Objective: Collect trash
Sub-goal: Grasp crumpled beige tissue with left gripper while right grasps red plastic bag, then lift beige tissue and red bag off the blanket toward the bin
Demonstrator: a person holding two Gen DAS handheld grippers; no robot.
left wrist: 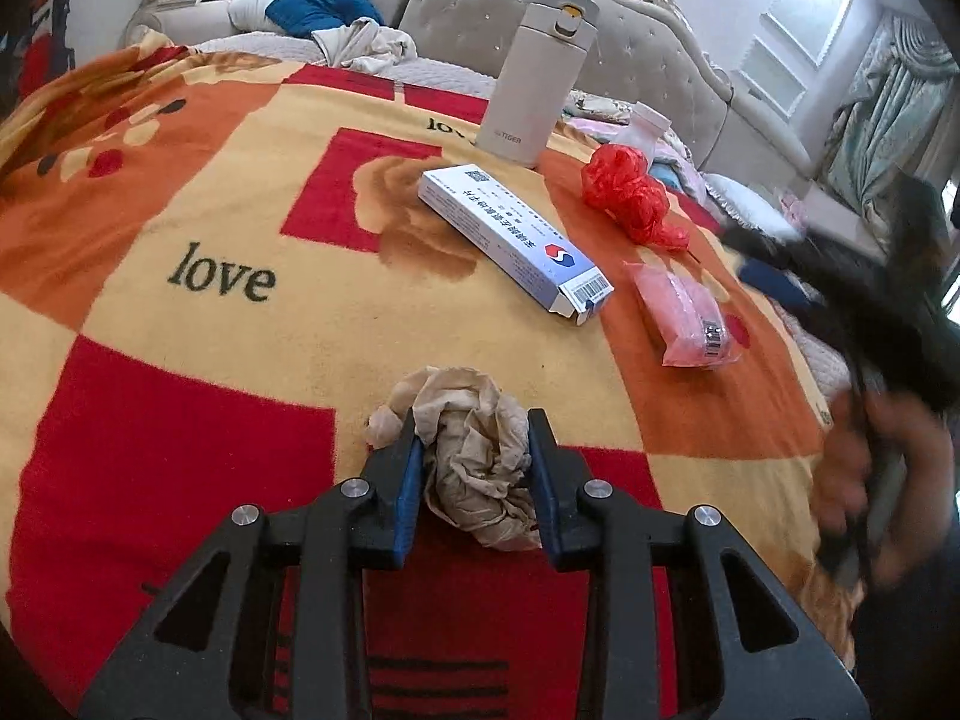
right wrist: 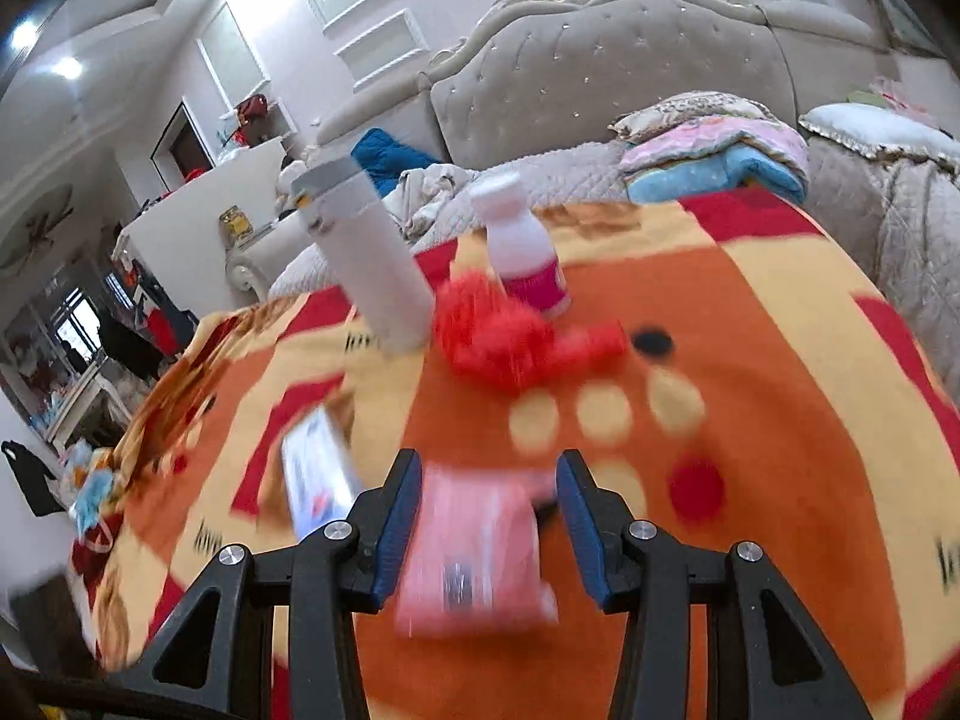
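My left gripper (left wrist: 477, 426) is shut on a crumpled beige paper wad (left wrist: 480, 468) that rests on the patterned blanket (left wrist: 210, 360). Beyond it lie a blue-and-white medicine box (left wrist: 510, 240), a crumpled red plastic bag (left wrist: 630, 195) and a pink packet (left wrist: 690, 318). In the blurred right wrist view, my right gripper (right wrist: 489, 462) stands open over the pink packet (right wrist: 474, 552); the packet lies between and below the fingers, and the pads do not press on it. The red bag (right wrist: 504, 342) and the box (right wrist: 318, 474) lie further off.
A white thermos (left wrist: 528, 78) stands upright behind the box, with a white bottle with a pink label (right wrist: 522, 246) near it. A blurred hand (left wrist: 864, 468) is at the blanket's right edge. Folded bedding (right wrist: 720, 150) and a padded headboard (right wrist: 600, 72) lie behind.
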